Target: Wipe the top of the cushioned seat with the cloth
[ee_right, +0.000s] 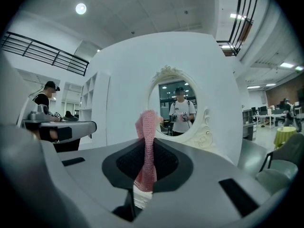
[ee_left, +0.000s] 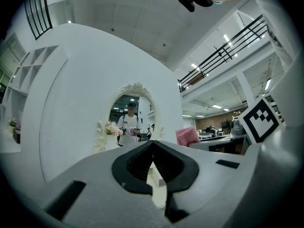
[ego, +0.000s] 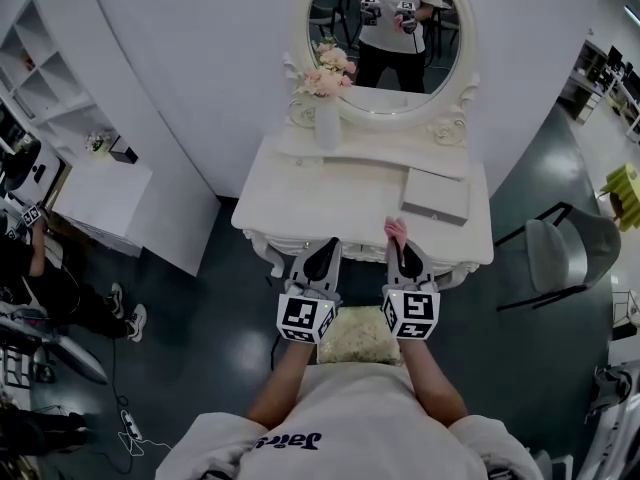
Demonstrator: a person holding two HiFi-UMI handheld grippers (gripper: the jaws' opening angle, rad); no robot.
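Pinching soft-looking, limp cloth point(ee_right: 146, 141) by a bunched fold in right gripper point(ego: 404, 254) above cushioned seat point(ego: 362, 340), left gripper point(ego: 322, 252) closed empty.

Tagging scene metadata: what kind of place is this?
Likely a mock dressing-room set inside a large open office or lab hall: a white dressing table with an oval mirror, and a mezzanine railing overhead.

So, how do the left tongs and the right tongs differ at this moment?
1. The right tongs grip the pink cloth. The left tongs hold nothing.
2. The left tongs' tips meet each other. The right tongs' tips close on the cloth, which sticks out past them.

Shared: both are shut and held side by side above the seat, pointing toward the mirror.
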